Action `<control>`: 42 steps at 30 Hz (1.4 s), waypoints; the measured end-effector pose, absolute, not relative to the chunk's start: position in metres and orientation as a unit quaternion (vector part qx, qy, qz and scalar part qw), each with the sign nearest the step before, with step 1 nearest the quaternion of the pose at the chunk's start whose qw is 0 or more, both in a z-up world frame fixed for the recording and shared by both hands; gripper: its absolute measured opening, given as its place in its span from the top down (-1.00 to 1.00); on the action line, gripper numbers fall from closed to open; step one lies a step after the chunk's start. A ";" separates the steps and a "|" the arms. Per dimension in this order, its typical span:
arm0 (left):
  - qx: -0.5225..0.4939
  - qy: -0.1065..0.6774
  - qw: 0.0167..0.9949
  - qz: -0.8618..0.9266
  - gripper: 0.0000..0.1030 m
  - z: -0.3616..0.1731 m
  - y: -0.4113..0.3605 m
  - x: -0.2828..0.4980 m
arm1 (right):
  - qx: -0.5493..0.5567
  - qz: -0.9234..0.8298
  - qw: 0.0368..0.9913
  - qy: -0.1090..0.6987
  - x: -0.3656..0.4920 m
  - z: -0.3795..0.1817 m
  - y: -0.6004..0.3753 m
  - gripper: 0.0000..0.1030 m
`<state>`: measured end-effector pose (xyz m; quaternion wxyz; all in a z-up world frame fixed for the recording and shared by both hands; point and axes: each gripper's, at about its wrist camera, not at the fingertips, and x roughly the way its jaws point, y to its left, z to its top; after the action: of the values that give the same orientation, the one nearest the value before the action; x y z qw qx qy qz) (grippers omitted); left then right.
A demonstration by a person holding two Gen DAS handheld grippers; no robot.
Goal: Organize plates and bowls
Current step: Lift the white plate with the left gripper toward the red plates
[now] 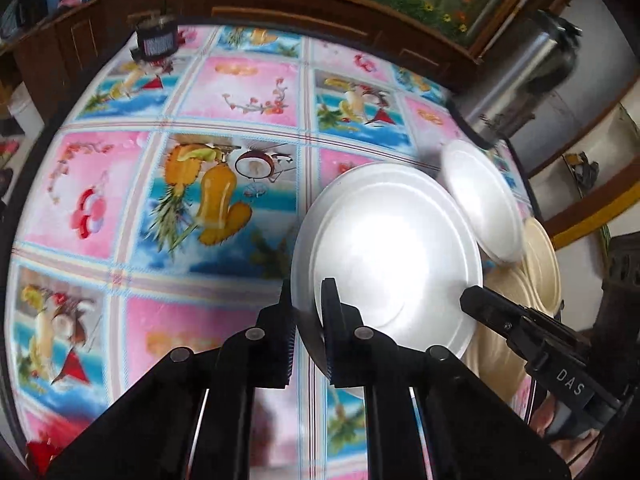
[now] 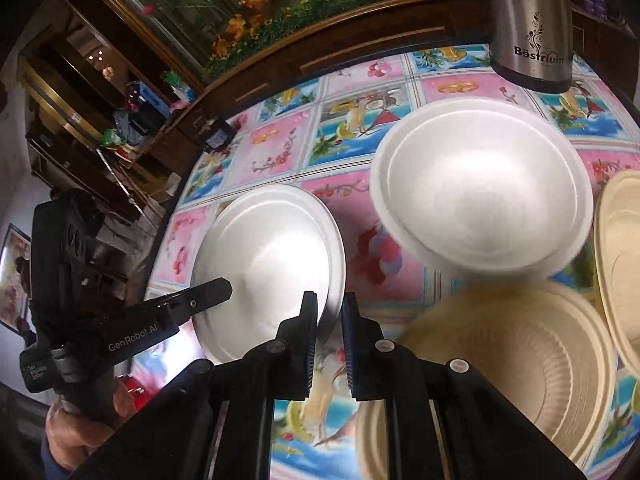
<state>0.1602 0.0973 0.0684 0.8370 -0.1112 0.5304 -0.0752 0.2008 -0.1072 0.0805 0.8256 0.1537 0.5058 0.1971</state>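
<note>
A white plate [image 1: 386,256] is held above the table; my left gripper [image 1: 308,320] is shut on its near rim. In the right wrist view the same plate [image 2: 268,268] has my right gripper [image 2: 329,312] shut on its right rim, and the left gripper [image 2: 212,292] touches its left side. A white bowl [image 2: 480,196] sits behind it, also seen in the left wrist view [image 1: 480,204]. A cream ribbed bowl [image 2: 516,360] and a cream plate [image 2: 620,264] lie to the right.
A steel kettle [image 2: 528,20] stands at the table's far right; it also shows in the left wrist view [image 1: 520,84]. A dark jar [image 1: 156,40] stands at the far left corner. The colourful tablecloth [image 1: 120,200] covers the table. A wooden cabinet runs behind.
</note>
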 end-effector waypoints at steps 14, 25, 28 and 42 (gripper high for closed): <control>-0.012 0.473 0.874 -0.108 0.73 0.075 0.058 -0.020 | 0.148 0.262 0.820 0.488 0.024 0.094 -0.137 0.76; 0.051 0.454 0.884 -0.093 0.67 0.037 0.029 -0.069 | 0.139 0.245 0.816 0.504 -0.030 0.062 -0.151 0.68; 0.067 0.436 0.894 -0.085 0.67 0.036 0.025 -0.072 | 0.110 0.224 0.839 0.483 -0.032 0.066 -0.145 0.67; 0.119 0.376 0.918 -0.051 0.68 0.044 0.022 -0.089 | 0.117 0.218 0.856 0.454 -0.040 0.073 -0.142 0.82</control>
<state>-0.0895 0.0223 0.0444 0.9176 0.1194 0.3757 -0.0513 -0.0397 -0.1418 0.0731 0.8556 0.1172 0.4545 0.2184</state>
